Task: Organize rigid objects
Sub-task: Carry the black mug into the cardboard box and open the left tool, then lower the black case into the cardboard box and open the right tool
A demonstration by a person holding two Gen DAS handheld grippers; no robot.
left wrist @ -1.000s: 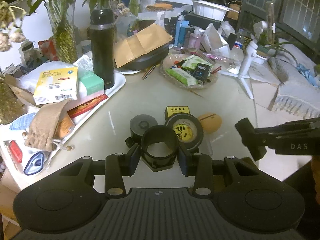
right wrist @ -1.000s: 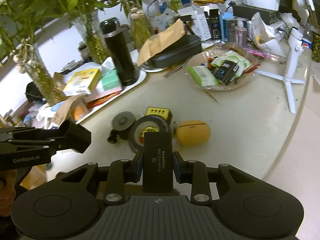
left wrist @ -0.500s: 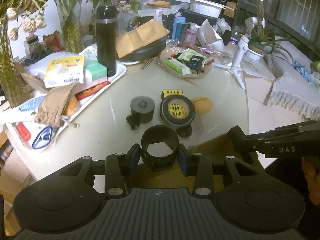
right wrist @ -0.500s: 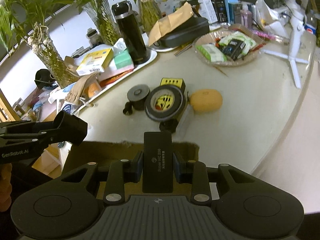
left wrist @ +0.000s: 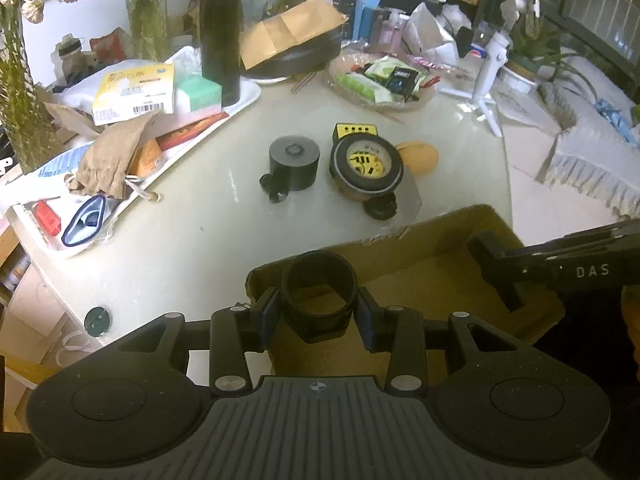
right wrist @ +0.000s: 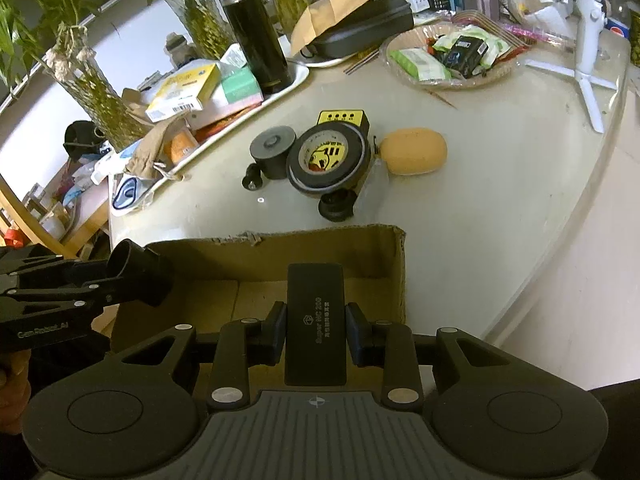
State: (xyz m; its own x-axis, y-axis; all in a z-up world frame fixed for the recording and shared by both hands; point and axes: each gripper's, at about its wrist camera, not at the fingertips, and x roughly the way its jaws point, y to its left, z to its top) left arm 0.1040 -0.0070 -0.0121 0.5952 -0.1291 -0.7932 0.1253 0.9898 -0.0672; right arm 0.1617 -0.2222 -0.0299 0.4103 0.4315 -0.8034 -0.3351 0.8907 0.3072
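Grippers now over cardboard box (right wrist: 320,248).

Both tools are matte black plastic: the left tool (left wrist: 319,314) and right tool (right wrist: 315,330) show ribbed grey bases, silver screws and round side discs.

Your left gripper (left wrist: 319,307) sits level over the near left corner of the cardboard box (left wrist: 432,236), its two fingers pressed against the sides of a black ring-shaped part (left wrist: 319,286). Your right gripper (right wrist: 316,330) hovers above the same box, toward its right side, fingers clamped on a flat black rectangular block (right wrist: 316,322) that points forward. Each gripper reaches in from its own side, and both are held above the box's open top.
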